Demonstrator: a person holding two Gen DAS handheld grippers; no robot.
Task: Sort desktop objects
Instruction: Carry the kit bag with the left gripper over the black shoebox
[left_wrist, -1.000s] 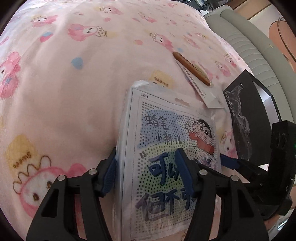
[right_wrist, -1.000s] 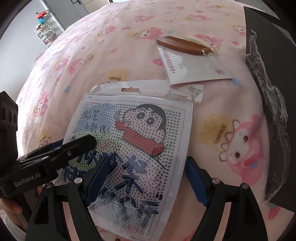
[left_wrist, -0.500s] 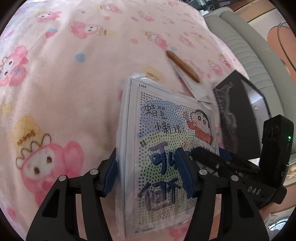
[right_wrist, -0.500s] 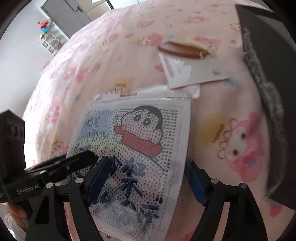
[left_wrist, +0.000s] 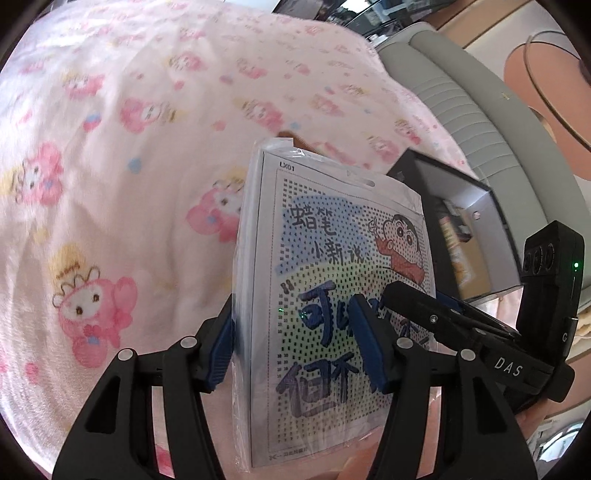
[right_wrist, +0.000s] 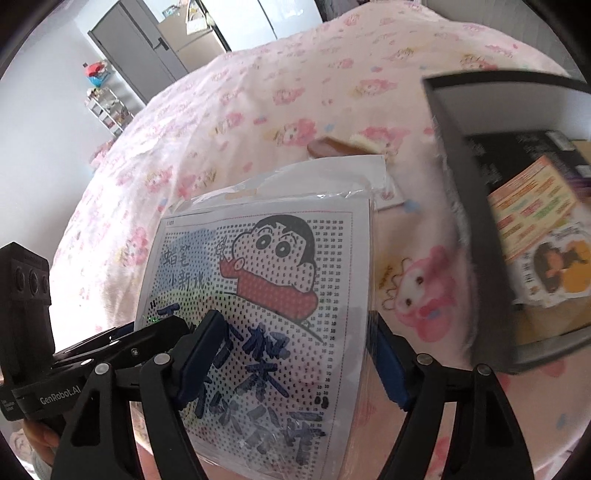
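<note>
A plastic-wrapped cartoon bead-art kit (left_wrist: 332, 295) is held up off the pink blanket by both grippers. My left gripper (left_wrist: 295, 343) is shut on its left edge and my right gripper (right_wrist: 295, 354) is shut on its right edge (right_wrist: 280, 295). An open black box (left_wrist: 461, 221) with printed items inside lies at the right; it also shows in the right wrist view (right_wrist: 517, 221). A brown wooden comb (right_wrist: 332, 146) lies on a white packet (right_wrist: 388, 188) behind the kit.
A pink cartoon-print blanket (left_wrist: 129, 147) covers the whole surface. A grey padded edge (left_wrist: 461, 92) runs along the far right. Cabinets and a shelf (right_wrist: 110, 107) stand in the room beyond.
Both grippers have lifted the kit off the blanket and tilted it upward. The open inside of the black box has come into view.
</note>
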